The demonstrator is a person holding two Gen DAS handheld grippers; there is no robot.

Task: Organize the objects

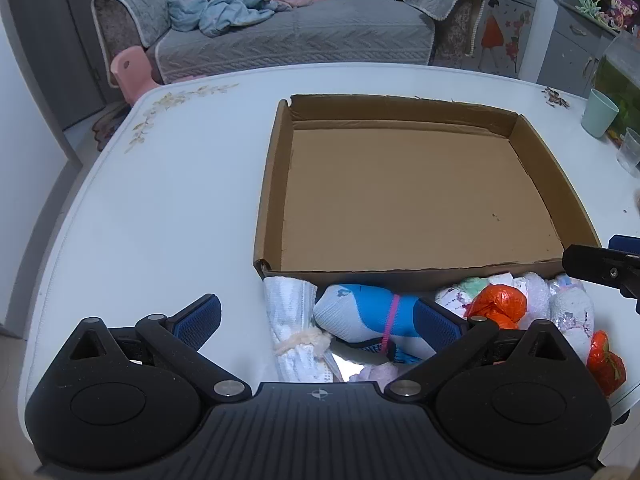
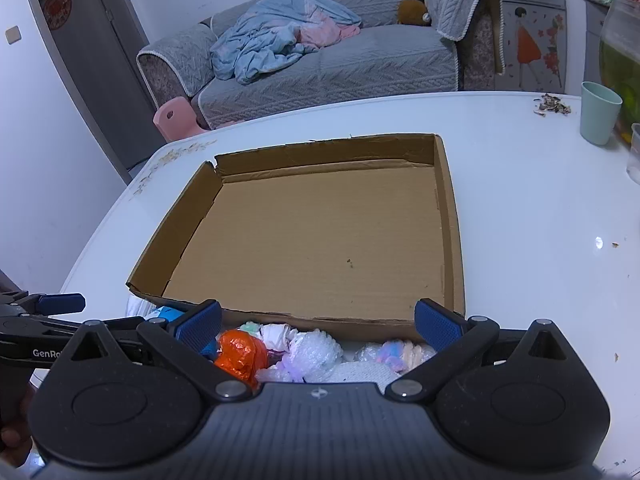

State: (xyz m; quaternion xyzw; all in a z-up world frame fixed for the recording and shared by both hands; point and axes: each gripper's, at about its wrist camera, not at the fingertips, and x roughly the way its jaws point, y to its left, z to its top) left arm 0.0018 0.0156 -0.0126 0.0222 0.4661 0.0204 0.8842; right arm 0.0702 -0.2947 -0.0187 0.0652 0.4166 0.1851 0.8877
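A shallow, empty cardboard box (image 1: 276, 184) (image 2: 450, 216) lies on the white table (image 1: 160, 200) (image 2: 540, 220). Along its near wall sits a pile of small bundles: a rolled white cloth (image 1: 292, 320) tied with string, a blue and white sock (image 1: 368, 312) with a pink band, an orange plastic bag (image 1: 500, 304) (image 2: 240, 350), and pale wrapped bundles (image 1: 568, 308) (image 2: 316, 350). My left gripper (image 1: 318, 322) hovers open over the cloth and sock. My right gripper (image 2: 318, 326) hovers open over the orange bag and pale bundles. Neither holds anything.
A mint cup (image 1: 599, 113) (image 2: 600, 112), a clear cup (image 1: 631, 152) and a glass tank (image 2: 622, 56) stand at the table's right. Seed husks (image 2: 554, 105) lie near them. A grey sofa (image 1: 280, 32) with a blue blanket and a pink stool (image 1: 130, 70) stand behind.
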